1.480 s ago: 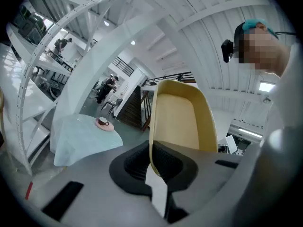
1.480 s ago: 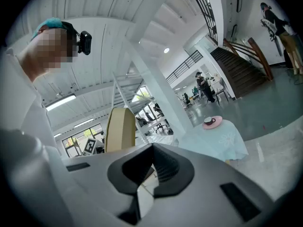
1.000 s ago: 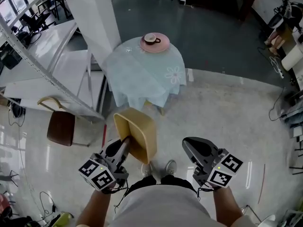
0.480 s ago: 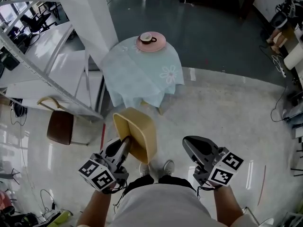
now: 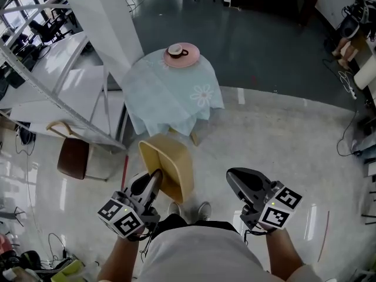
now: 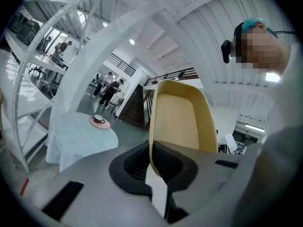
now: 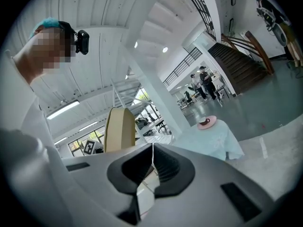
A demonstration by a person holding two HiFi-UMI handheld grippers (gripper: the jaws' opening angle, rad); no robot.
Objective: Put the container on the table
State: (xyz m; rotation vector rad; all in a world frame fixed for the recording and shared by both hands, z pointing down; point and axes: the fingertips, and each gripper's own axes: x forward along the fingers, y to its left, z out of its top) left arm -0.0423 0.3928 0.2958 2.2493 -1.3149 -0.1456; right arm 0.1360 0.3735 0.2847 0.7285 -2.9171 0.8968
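Observation:
A yellow, tray-like container (image 5: pixel 168 164) stands tilted on edge above the floor, and my left gripper (image 5: pixel 156 177) is shut on its lower rim. In the left gripper view the container (image 6: pixel 179 119) rises from between the closed jaws of the left gripper (image 6: pixel 151 163). My right gripper (image 5: pixel 233 178) is shut on nothing, level with the left one; the right gripper (image 7: pixel 152 167) shows its pads together. The round table with a pale blue cloth (image 5: pixel 167 93) stands ahead on the floor, apart from both grippers.
A pink plate with a cup (image 5: pixel 181 55) sits at the table's far edge. A brown chair (image 5: pixel 75 157) and a white stair frame (image 5: pixel 64 101) stand at the left. Cables and gear (image 5: pixel 352 34) line the right wall. My feet (image 5: pixel 188 209) show below.
The table and plate have drifted left and slightly down in the head view as I walk toward them. Both grippers keep their places in the frame, the left still holding the container.

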